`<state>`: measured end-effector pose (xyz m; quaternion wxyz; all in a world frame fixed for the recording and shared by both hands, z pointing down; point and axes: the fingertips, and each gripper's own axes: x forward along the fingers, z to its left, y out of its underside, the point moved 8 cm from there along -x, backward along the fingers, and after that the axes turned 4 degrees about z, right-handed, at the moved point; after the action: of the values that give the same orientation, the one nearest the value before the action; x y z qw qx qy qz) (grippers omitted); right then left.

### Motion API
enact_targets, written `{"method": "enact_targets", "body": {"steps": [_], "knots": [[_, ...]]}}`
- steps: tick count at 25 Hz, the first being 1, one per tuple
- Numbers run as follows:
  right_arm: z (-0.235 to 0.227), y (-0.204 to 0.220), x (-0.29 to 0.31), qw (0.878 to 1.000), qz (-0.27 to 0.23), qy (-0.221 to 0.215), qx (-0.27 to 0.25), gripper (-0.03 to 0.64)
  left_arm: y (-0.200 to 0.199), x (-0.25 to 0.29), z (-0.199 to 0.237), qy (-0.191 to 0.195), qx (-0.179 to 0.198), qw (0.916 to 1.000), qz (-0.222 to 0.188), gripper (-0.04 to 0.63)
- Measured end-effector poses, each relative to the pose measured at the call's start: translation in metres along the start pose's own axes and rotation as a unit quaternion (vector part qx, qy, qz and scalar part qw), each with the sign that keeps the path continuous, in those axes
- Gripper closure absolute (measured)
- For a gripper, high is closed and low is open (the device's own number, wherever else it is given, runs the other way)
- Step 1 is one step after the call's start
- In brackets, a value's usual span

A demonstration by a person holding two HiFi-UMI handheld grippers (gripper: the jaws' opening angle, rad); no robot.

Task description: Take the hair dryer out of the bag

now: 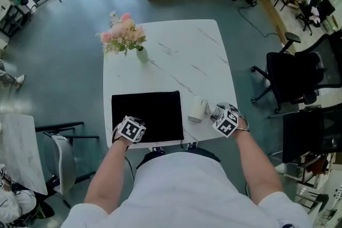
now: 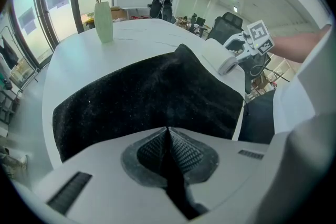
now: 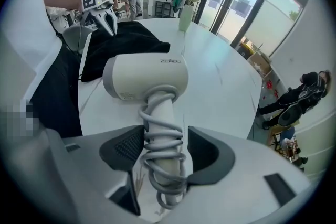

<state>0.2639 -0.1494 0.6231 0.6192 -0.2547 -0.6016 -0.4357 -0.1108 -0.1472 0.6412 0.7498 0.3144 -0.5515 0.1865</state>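
Head view: black bag (image 1: 147,115) lies on the white bench (image 1: 181,45), at the near edge. Dryer (image 1: 197,109) is out of the bag, lying on the bench just right of the bag with a thin strip of bench showing between them. Left gripper (image 2: 168,131) sits at the bag's near-left corner, pointing steeply down. Left gripper view: fingers (image 2: 152,152) pressed together, tips right at the bag's near edge, and I can't tell if any fabric is caught between them. The bag bulges up toward its right side. Right gripper (image 3: 163,149) is right of the bag, over the dryer's handle end. Right gripper view: fingers (image 3: 123,149) spread wide on either side of the handle, which has the cord (image 3: 160,136) coiled round it. The pads aren't clamping it. The dryer's head lies on the side toward the bag. Vase (image 1: 141,54) with flowers stands beyond the bag's far edge, well apart from it.
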Motion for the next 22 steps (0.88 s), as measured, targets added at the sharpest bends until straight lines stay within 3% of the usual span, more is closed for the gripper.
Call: {"method": "enact_targets", "body": {"steps": [5,10,14,18,20,22], "knots": [[0.007,-0.005,-0.009,1.000,-0.003,0.017,0.026,0.342,0.002,-0.001,0.000,0.010,-0.007,0.9998,-0.014,0.569],[0.010,-0.009,-0.026,0.995,-0.023,0.062,0.079,0.341,0.003,-0.003,0.003,0.021,0.029,0.9992,-0.016,0.569],[0.022,-0.014,-0.044,0.985,-0.051,0.087,0.137,0.341,0.004,-0.011,0.003,0.026,0.055,0.9977,-0.030,0.569],[0.045,-0.031,-0.059,0.973,-0.107,0.077,0.191,0.342,0.004,-0.023,0.000,0.035,0.079,0.9952,-0.046,0.569],[0.058,-0.044,-0.065,0.964,-0.146,0.068,0.210,0.397,0.004,-0.025,-0.003,0.045,0.089,0.9935,-0.056,0.569],[0.071,-0.057,-0.071,0.958,-0.181,0.063,0.216,0.509,0.006,-0.027,-0.007,0.055,0.093,0.9922,-0.061,0.569]]}}
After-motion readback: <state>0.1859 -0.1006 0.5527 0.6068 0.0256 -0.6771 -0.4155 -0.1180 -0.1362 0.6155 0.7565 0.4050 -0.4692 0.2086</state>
